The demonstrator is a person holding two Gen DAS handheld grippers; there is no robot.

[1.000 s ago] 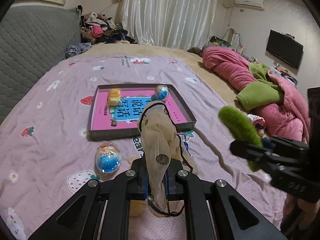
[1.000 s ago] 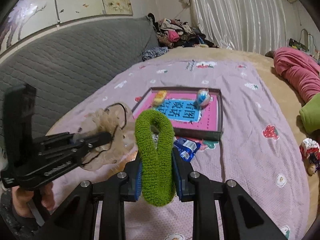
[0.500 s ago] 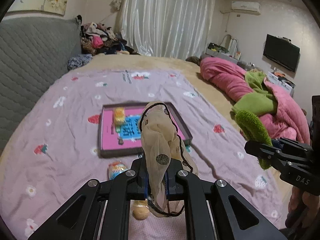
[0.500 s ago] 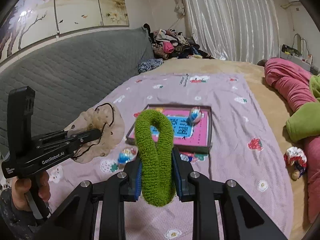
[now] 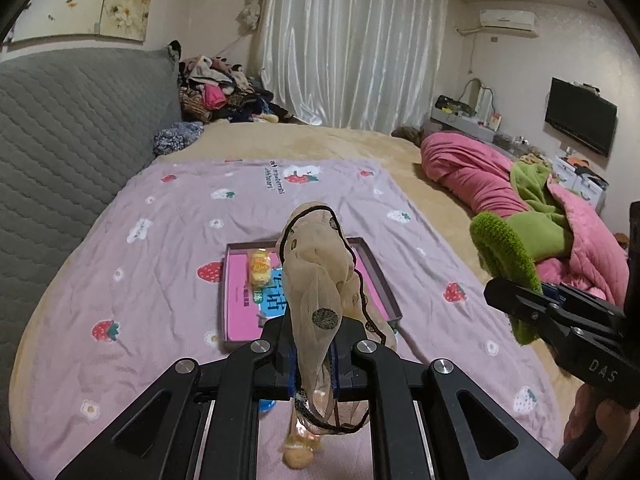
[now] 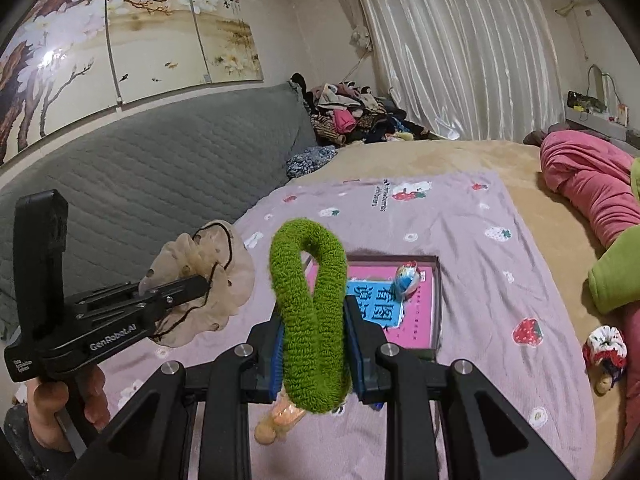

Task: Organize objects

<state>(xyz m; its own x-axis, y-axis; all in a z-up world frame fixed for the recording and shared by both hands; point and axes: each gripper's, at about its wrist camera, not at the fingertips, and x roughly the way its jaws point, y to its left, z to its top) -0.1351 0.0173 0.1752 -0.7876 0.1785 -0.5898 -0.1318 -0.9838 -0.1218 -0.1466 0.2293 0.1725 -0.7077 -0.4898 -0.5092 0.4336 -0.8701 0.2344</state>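
Note:
My left gripper (image 5: pixel 315 354) is shut on a beige dotted scrunchie (image 5: pixel 316 276) with a dark trim, held high above the bed. In the right wrist view that same beige scrunchie (image 6: pixel 208 280) shows at the left in the left gripper (image 6: pixel 200 286). My right gripper (image 6: pixel 314 354) is shut on a fuzzy green scrunchie (image 6: pixel 310 304), which stands up in a loop. From the left wrist view the green scrunchie (image 5: pixel 504 264) and right gripper (image 5: pixel 496 294) are at the right. Below lies a shallow box (image 5: pixel 222 300) with a pink book, a yellow sweet (image 5: pixel 259 270) and a blue-white wrapped ball (image 6: pixel 406 278).
The lilac strawberry blanket (image 5: pixel 160 248) covers the bed. A grey quilted headboard (image 5: pixel 60 140) runs along the left. Pink and green quilts (image 5: pixel 520 200) pile at the right. A red-white scrunchie (image 6: pixel 604 346) and an orange wrapped item (image 6: pixel 280 416) lie on the bed. Clothes (image 5: pixel 216 92) heap at the back.
Both grippers have risen with their scrunchies still held. The box and blanket now look smaller and farther below, and more of the room shows.

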